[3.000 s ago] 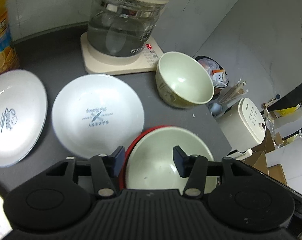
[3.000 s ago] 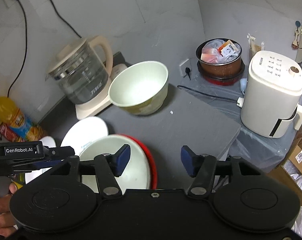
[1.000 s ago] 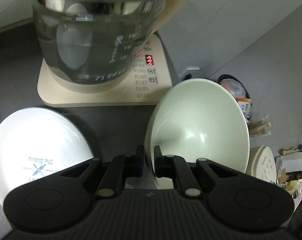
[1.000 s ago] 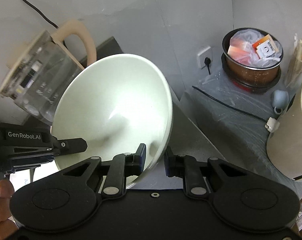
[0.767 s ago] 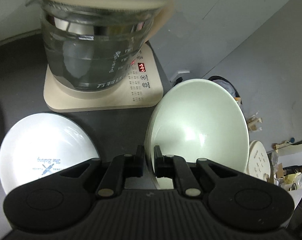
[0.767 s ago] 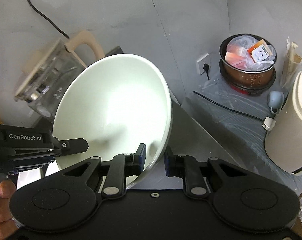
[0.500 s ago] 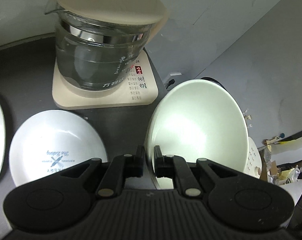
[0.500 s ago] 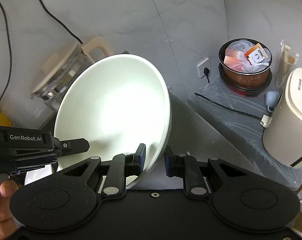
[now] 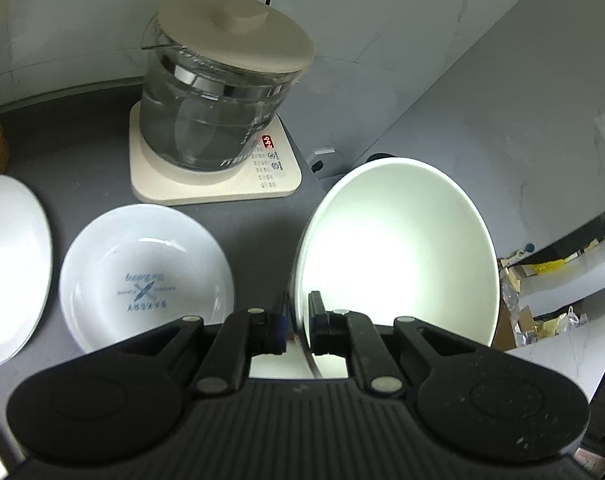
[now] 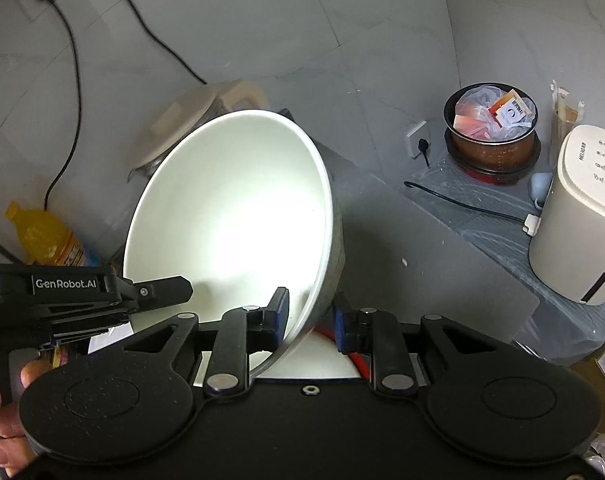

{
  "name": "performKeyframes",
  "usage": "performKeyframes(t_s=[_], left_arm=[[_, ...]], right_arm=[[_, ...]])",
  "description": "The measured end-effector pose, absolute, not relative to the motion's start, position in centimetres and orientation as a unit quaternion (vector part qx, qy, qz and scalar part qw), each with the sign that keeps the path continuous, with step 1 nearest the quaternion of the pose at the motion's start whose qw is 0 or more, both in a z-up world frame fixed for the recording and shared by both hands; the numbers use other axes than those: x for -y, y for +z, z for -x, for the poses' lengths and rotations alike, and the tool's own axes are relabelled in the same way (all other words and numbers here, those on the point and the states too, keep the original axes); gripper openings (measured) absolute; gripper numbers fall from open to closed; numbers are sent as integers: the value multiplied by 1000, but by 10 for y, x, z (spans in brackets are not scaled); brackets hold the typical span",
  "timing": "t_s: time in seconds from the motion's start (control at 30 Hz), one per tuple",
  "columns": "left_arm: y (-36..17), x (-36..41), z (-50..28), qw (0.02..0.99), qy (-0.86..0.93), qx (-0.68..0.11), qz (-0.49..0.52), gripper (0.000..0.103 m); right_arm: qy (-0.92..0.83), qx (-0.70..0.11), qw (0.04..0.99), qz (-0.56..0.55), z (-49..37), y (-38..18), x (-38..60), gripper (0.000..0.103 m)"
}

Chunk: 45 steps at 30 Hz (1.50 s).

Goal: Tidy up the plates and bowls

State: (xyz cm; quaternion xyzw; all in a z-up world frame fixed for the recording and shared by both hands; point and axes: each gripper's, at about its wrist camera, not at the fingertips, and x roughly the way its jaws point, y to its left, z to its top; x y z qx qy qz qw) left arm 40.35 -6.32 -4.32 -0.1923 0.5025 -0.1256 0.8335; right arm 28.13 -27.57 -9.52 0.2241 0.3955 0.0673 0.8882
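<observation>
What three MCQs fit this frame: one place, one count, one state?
1. The lidded glass kettle stands: A) on its cream square base B) in a dish C) on the floor.
2. White shallow dishes on the dark counter, left wrist view: A) one B) two C) four.
3. The left hand-held gripper is: A) open, empty B) shut on the pale green ceramic bowl's rim C) shut on a dish.
A: the base shows under the kettle. B: two dishes lie side by side. B: both pads pinch the rim.
</observation>
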Motion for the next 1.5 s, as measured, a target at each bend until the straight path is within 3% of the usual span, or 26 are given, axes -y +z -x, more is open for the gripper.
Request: performKeyframes(t_s=[1.03, 1.5], left_arm=[[-92, 33, -325, 801, -110, -546, 221, 8], [-108, 37, -320, 792, -90, -563, 219, 9]], right_arm=[[63, -452, 863, -218, -227, -125, 248, 26], [68, -468, 853, -221, -233, -135, 249, 33]])
